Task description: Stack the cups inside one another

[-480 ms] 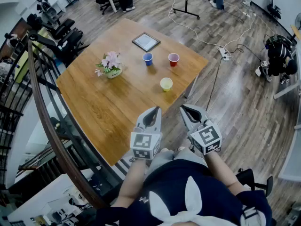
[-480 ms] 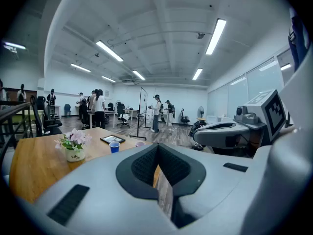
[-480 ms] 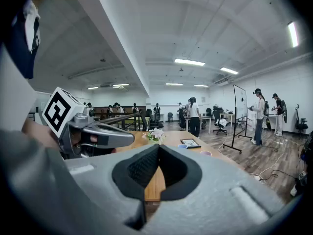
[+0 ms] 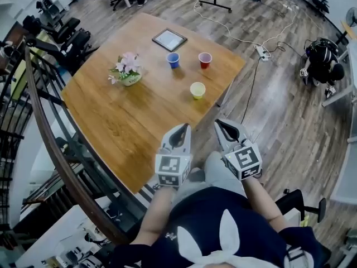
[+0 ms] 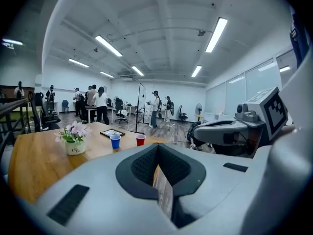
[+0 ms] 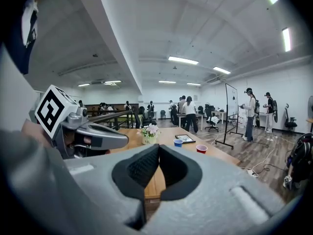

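Three small cups stand apart on the far part of the wooden table: a blue cup, a red cup and a yellow cup nearest me. Both grippers hover short of the table's near corner, well back from the cups. My left gripper and right gripper are side by side, both shut and empty. The left gripper view shows the blue cup and the red cup beyond its jaws. The right gripper view shows the blue cup and the red cup. The yellow cup is hidden in both gripper views.
A pot of pink flowers and a flat framed tablet also sit on the table. A curved black railing runs along the left. A power strip with cables lies on the wood floor at right. People and office chairs are far behind.
The table and cups sit slightly higher and further left in the head view. Both grippers keep about the same place and stay shut.
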### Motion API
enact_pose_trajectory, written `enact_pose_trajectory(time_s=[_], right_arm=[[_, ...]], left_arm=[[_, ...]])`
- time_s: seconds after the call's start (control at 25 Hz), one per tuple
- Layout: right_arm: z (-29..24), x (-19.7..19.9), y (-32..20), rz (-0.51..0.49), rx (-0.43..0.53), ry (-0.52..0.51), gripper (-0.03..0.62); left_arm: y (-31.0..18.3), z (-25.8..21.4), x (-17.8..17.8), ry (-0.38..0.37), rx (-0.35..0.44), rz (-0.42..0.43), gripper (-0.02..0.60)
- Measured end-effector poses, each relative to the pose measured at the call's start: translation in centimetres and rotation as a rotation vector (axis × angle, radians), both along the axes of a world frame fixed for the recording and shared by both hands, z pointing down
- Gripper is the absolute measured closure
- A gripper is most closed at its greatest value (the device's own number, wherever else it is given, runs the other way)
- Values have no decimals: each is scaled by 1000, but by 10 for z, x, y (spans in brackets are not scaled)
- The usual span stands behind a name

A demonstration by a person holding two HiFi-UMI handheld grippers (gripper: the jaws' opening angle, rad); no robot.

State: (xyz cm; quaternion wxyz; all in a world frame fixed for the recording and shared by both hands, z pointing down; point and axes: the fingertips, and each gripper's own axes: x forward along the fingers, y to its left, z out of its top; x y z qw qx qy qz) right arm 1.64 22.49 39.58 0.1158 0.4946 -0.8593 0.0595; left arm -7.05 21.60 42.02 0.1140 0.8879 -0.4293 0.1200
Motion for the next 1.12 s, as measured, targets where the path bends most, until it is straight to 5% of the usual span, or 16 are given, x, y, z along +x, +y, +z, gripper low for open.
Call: enact_pose_trajectory(time_s=[0.12,0.2,0.64,1.12], right_arm=[[3,-1,-8,4,-4,-4,594],[6,-1,-18,1,-14,-10,504],[19,-8,-105,-69,-58,17,298],[54,-10,-180,-98,-129,54,259]], left_arm=[[-6,7,-3,-10,-10,8,565],[-17,9,-4,-17,-7,9,565],[-106,4,-6,-27,11,-10,565],[-173,23,-9,-55,-34,-36,565]])
